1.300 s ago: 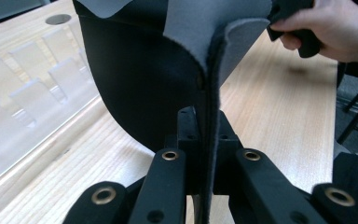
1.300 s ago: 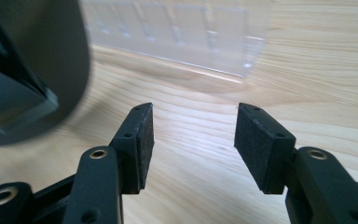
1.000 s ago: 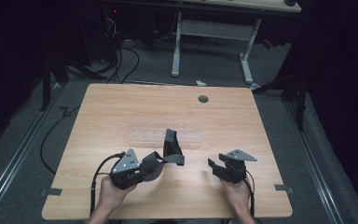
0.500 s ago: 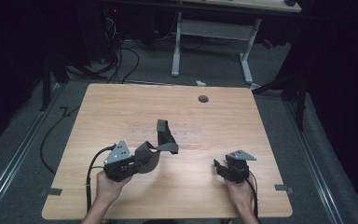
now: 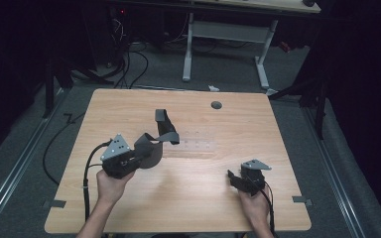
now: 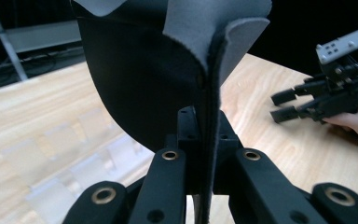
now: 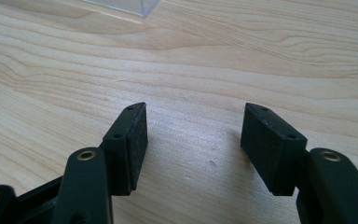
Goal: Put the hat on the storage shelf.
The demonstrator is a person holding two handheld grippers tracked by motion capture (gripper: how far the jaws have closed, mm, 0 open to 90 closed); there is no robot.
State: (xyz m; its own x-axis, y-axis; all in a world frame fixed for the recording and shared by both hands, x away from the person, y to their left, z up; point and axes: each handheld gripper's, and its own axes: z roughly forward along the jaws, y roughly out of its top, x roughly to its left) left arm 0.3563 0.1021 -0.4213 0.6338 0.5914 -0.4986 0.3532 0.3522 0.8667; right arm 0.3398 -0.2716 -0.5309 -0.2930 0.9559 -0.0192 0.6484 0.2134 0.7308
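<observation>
two grippers work the table [image 5: 188,213]: our left gripper [image 5: 139,157] has its fingers [image 6: 190,140] clamped tight on the edge of a dark grey fabric piece [image 5: 155,144], held above the wood left of centre, its strap [image 5: 162,119] curling away toward the far side. our right gripper [image 5: 234,179] rests near the front right with fingers [image 7: 133,135] apart and nothing between them, having just been opening. we judge the lift goes best slow, the free gripper taking the loose strap. a clear plastic box [image 5: 198,147] lies just beside the fabric and could snag; a round grommet [image 5: 216,105] sits well apart.
</observation>
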